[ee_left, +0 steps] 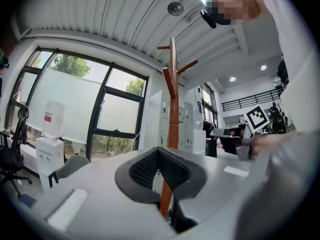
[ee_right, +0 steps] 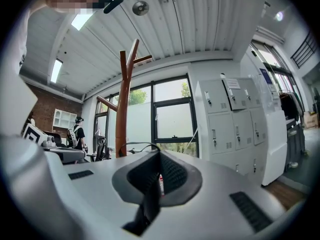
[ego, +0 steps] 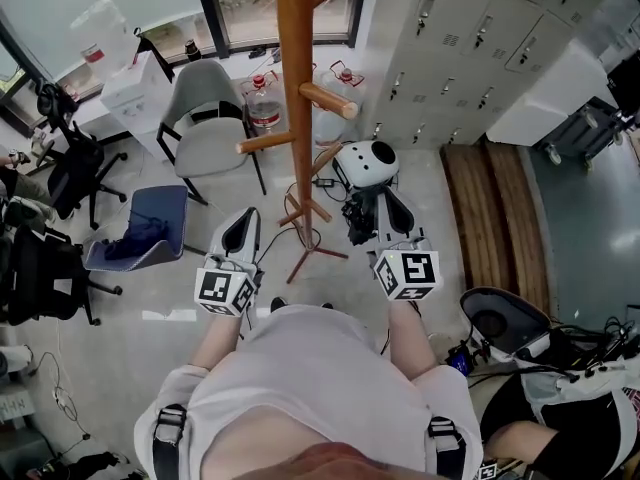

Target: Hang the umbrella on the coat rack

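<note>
The wooden coat rack stands straight ahead of me, pegs sticking out at several heights; it also rises in the left gripper view and the right gripper view. My right gripper is shut on the umbrella, a folded white bundle with black spots and a black part hanging just right of the rack's base. A black strap hangs from the closed jaws, with a thin loop above them. My left gripper is shut and holds nothing, left of the rack's feet.
A grey chair and water jugs sit behind the rack. Grey lockers line the right wall, with a wooden bench below. A blue-seated chair is at my left. Another person sits at lower right.
</note>
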